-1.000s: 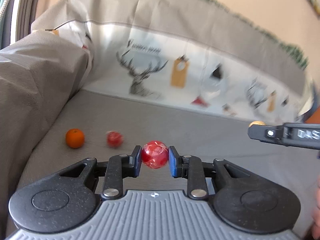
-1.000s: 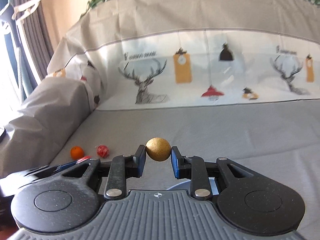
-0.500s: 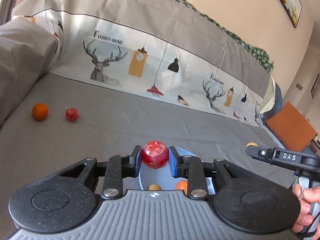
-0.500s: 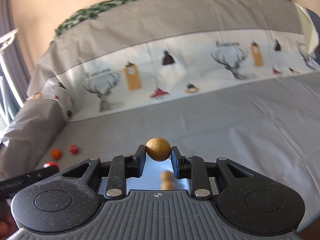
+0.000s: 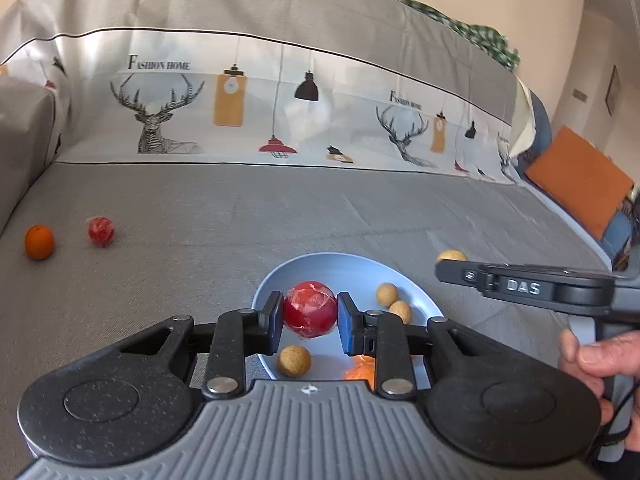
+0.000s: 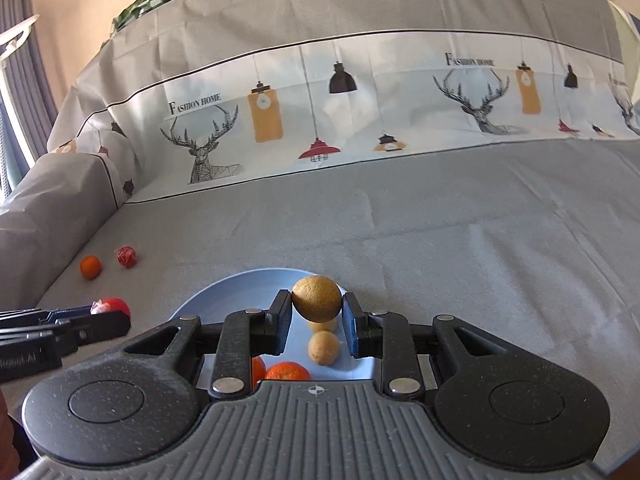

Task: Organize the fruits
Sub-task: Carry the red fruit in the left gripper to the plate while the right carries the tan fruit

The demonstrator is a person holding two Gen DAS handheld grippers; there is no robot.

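Observation:
My left gripper [image 5: 310, 316] is shut on a red wrapped fruit [image 5: 310, 309] and holds it over the blue plate [image 5: 320, 266]. My right gripper [image 6: 316, 318] is shut on a brown longan [image 6: 317, 298] and holds it over the same plate [image 6: 208, 298]. On the plate lie several tan longans [image 5: 387, 294] [image 6: 324, 347] and oranges [image 5: 360, 372] [image 6: 288, 372]. The right gripper also shows in the left wrist view [image 5: 448, 266], and the left gripper shows in the right wrist view [image 6: 108, 314].
An orange [image 5: 39, 242] [image 6: 90, 266] and a red wrapped fruit [image 5: 101, 231] [image 6: 126, 256] lie on the grey sofa seat at the far left, near the armrest [image 6: 48, 200]. The printed backrest [image 5: 280, 100] rises behind. An orange cushion [image 5: 580, 184] stands at the right.
Both grippers have swung over the blue plate with their fruits still held. The plate and the fruits in it have come into fuller view under the fingers.

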